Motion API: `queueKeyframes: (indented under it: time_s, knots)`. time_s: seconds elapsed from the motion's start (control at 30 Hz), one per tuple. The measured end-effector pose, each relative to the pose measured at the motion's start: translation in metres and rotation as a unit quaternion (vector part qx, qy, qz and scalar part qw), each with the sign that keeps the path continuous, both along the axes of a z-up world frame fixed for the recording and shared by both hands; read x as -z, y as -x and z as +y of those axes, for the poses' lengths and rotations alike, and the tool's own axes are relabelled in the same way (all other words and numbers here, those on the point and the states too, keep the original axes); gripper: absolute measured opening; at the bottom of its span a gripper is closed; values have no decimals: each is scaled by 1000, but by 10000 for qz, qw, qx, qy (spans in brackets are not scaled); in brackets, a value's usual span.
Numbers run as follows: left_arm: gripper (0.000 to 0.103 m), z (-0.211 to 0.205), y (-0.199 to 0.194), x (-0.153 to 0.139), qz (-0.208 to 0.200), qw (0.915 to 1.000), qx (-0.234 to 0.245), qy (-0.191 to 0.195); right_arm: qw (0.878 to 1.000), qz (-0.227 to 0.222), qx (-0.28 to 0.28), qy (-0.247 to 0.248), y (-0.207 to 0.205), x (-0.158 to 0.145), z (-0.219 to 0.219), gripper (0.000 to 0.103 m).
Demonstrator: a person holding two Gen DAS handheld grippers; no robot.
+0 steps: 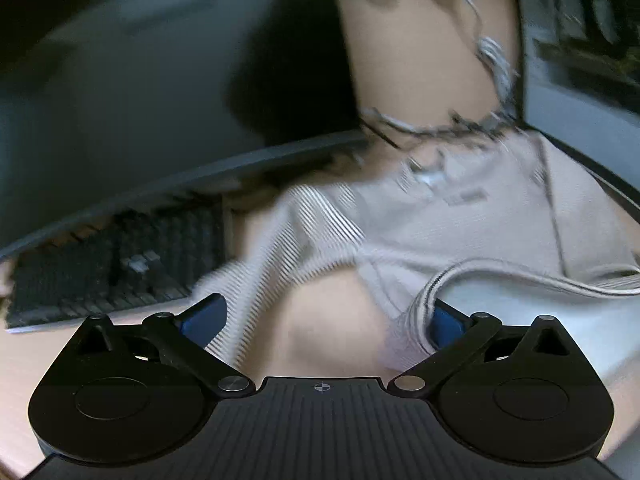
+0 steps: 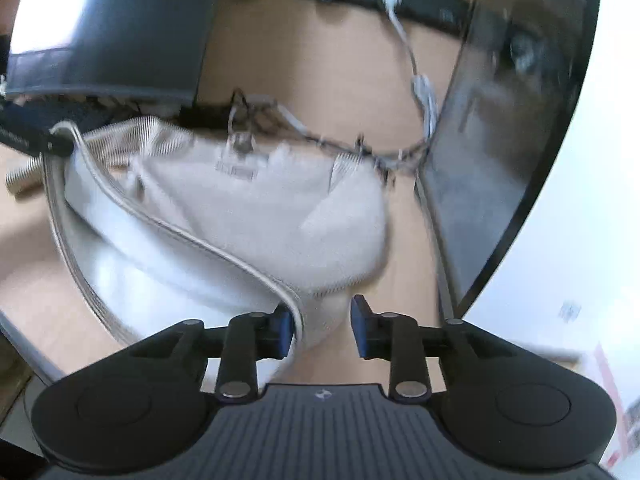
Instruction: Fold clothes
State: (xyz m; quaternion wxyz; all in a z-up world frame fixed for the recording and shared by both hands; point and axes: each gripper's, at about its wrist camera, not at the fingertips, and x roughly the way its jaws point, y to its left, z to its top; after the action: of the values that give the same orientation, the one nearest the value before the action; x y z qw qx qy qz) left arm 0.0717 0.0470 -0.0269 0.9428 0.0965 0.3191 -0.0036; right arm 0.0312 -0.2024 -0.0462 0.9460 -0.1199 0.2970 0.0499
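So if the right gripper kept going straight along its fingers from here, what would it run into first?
Most likely the beige sweater: its ribbed hem already lies between the open fingers of the right gripper, near the left pad. Beyond it come tangled cables and the wooden desk, though blur makes depth uncertain.

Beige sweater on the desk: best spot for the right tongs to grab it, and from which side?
Take the ribbed hem band of the sweater, coming in from the near desk edge. It lies as a raised, thick ridge nearest the right tongs, which stand open with the band's end between the fingers. This is a judgement; the frames are blurred.
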Motion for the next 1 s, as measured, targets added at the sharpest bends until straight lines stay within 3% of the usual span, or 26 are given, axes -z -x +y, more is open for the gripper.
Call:
queueKeyframes:
  time_s: [0.1, 0.23, 0.27, 0.3, 0.4, 0.47, 0.53, 0.6, 0.7, 0.8, 0.83, 0.9, 1.0]
  knots:
    - [103, -5, 10, 18, 260, 9994, 181, 142, 9996, 133, 216, -78, 10, 24, 5, 40]
    - [103, -9, 11, 32, 320, 9990, 6, -304, 9990, -45, 403, 171, 9, 34, 6, 47]
    - [103, -7, 8, 31, 250, 9985, -114, -470, 9987, -74, 424, 279, 4, 33, 6, 39]
    - [103, -5, 7, 28, 149, 9978, -242, -591, 9983, -131, 432, 367, 0, 27, 3, 21]
    - [103, 15, 17, -5, -309, 9977, -496, -339, 9982, -392, 291, 354, -4, -4, -13, 19]
    - [103, 15, 31, -16, -408, 9975, -482, -324, 9984, -403, 37, 393, 3, -17, -20, 20]
    - [103, 11, 46, -9, -158, 9984, -460, -294, 9984, -148, -244, 487, 11, -13, -22, 20]
    - [103, 11, 59, 5, 342, 9986, -383, -132, 9971, 205, -448, 589, 24, 2, -22, 21]
    - [102, 17, 76, 27, 1084, 9940, -147, 84, 9952, 518, -592, 574, 48, 23, -32, 36]
    - [102, 29, 91, 32, 1614, 9854, 278, 455, 9936, 636, -705, 607, 75, 23, -49, 66]
    - [103, 31, 94, 29, 1658, 9837, 397, 569, 9930, 742, -716, 572, 81, 22, -54, 71]
    - [103, 35, 95, 16, 1637, 9815, 651, 749, 9924, 912, -699, 444, 91, 17, -62, 71]
    - [102, 40, 87, -10, 1450, 9792, 1073, 930, 9945, 765, -704, 105, 100, -6, -58, 70]
